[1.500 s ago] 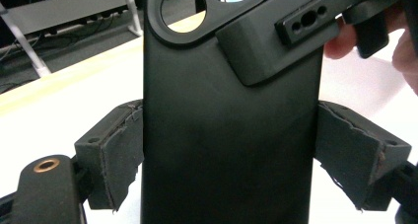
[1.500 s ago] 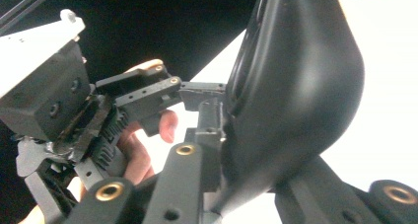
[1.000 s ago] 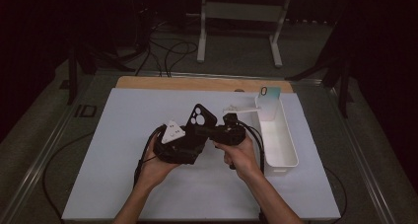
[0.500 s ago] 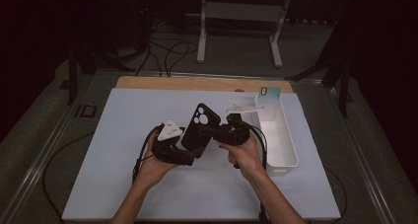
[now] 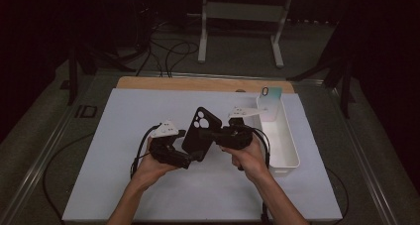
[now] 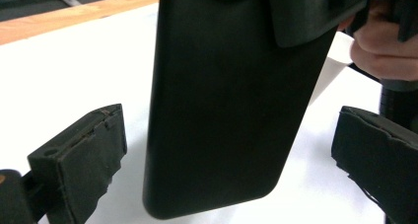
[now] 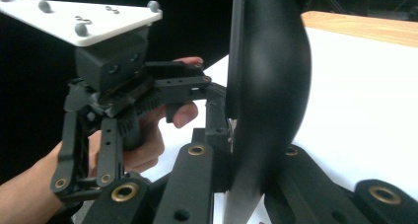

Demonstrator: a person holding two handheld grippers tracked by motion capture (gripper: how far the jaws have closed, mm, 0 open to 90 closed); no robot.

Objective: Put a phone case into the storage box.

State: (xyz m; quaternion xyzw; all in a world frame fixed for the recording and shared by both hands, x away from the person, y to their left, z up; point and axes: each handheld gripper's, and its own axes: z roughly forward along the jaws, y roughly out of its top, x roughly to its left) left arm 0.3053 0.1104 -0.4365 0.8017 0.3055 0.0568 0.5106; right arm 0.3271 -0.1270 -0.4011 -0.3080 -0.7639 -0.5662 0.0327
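A black phone case with round camera cutouts is held above the white mat, tilted on end. My right gripper is shut on its right edge; in the right gripper view the case stands edge-on between my jaws. My left gripper is at the case's lower end. Its jaws have just been opening. In the left gripper view the foam pads stand wide on either side of the case, clear of it.
A long white bin lies on the mat to the right, with a teal case propped at its far end. A wooden strip borders the far edge. Cables and a metal stand lie on the floor beyond.
The left gripper's jaws have spread away from the case's lower end. The right gripper keeps its hold, and both hands have barely shifted.
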